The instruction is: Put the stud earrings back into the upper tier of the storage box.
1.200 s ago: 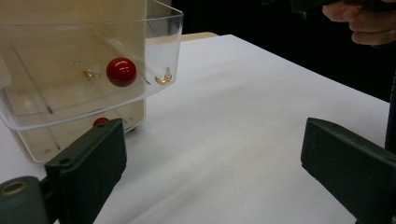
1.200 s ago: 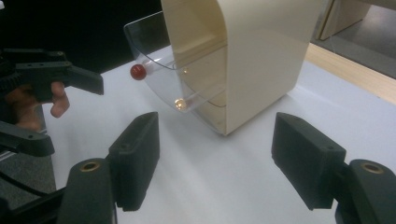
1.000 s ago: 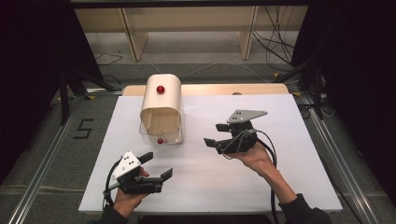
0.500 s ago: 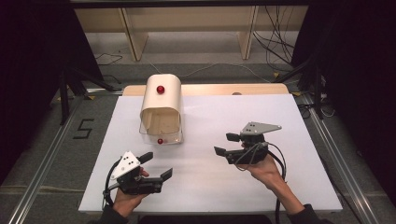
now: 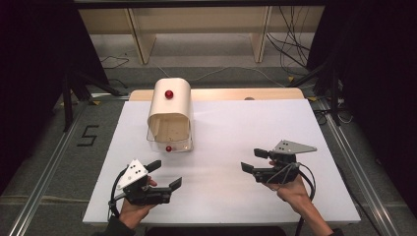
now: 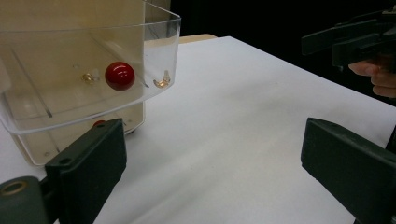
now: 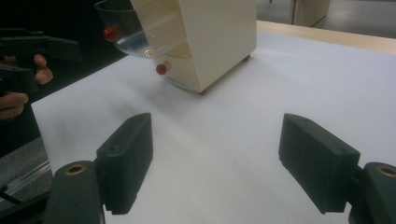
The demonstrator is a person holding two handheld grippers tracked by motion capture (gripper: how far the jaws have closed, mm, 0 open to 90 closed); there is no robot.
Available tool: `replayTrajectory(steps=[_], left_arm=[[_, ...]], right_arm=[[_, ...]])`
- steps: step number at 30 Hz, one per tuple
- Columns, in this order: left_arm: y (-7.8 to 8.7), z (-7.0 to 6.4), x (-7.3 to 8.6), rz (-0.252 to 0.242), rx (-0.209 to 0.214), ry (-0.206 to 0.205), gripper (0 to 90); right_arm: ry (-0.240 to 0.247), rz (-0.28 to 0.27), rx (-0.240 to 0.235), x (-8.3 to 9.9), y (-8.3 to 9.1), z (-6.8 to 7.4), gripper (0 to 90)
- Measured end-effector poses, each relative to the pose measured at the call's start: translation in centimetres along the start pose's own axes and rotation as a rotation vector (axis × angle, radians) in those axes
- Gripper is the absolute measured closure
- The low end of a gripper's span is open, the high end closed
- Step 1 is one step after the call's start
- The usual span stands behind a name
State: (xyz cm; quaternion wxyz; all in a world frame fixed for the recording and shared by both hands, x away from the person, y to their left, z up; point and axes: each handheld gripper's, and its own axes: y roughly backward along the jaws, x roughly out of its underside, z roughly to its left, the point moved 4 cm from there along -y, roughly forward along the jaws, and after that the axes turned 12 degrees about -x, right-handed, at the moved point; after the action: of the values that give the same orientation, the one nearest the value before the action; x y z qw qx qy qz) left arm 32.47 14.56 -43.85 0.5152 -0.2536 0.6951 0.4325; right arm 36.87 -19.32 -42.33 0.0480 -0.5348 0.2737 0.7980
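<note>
Presently, a cream bread-bin-like box is seen standing on the white bench, toward its far left. A clear curved lid is swung partly open at the box's near face and carries a red knob; a second red knob is set on the rounded top of the box, and a third small red knob is noted low on the near face in the right gripper view.

The left gripper is held at the near left of the bench, jaws spread and nothing between them. The right gripper is held at the near right, likewise released and empty. Both are well apart from the box.

The box is judged light and rigid, and likely to slide on the smooth bench if pushed. The clear lid appears thin, hard and slippery; a pinch on its bare edge is judged unreliable. The red knob on the lid is considered the proper hold, being small, round and easily lost from the jaws unless gripped squarely.

Nothing is observed on the bench between the grippers and the box. A wooden board edge lies along the far side, and cables are seen on the floor beyond, clear of the work.
</note>
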Motion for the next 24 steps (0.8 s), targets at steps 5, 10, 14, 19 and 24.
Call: replayTrajectory(steps=[5,10,14,19,24], left_arm=[[0.0,0.0,0.0,-0.001,0.001,0.001,6.5],[0.0,0.0,0.0,0.000,0.002,0.001,6.5],[0.0,0.0,0.1,0.004,0.004,-0.002,6.4],[0.0,0.0,0.1,0.004,0.005,0.001,6.4],[-0.1,-0.1,0.1,0.005,0.006,-0.005,6.4]], right_arm=[[0.013,-0.009,0.006,1.0,0.4,0.2,25.7],[0.004,-0.005,0.014,2.0,0.8,0.4,22.3],[0.012,-0.022,0.027,2.5,1.1,0.7,20.2],[0.014,-0.049,0.048,2.9,1.6,0.9,18.4],[0.009,-0.045,0.053,3.4,1.8,0.8,18.1]])
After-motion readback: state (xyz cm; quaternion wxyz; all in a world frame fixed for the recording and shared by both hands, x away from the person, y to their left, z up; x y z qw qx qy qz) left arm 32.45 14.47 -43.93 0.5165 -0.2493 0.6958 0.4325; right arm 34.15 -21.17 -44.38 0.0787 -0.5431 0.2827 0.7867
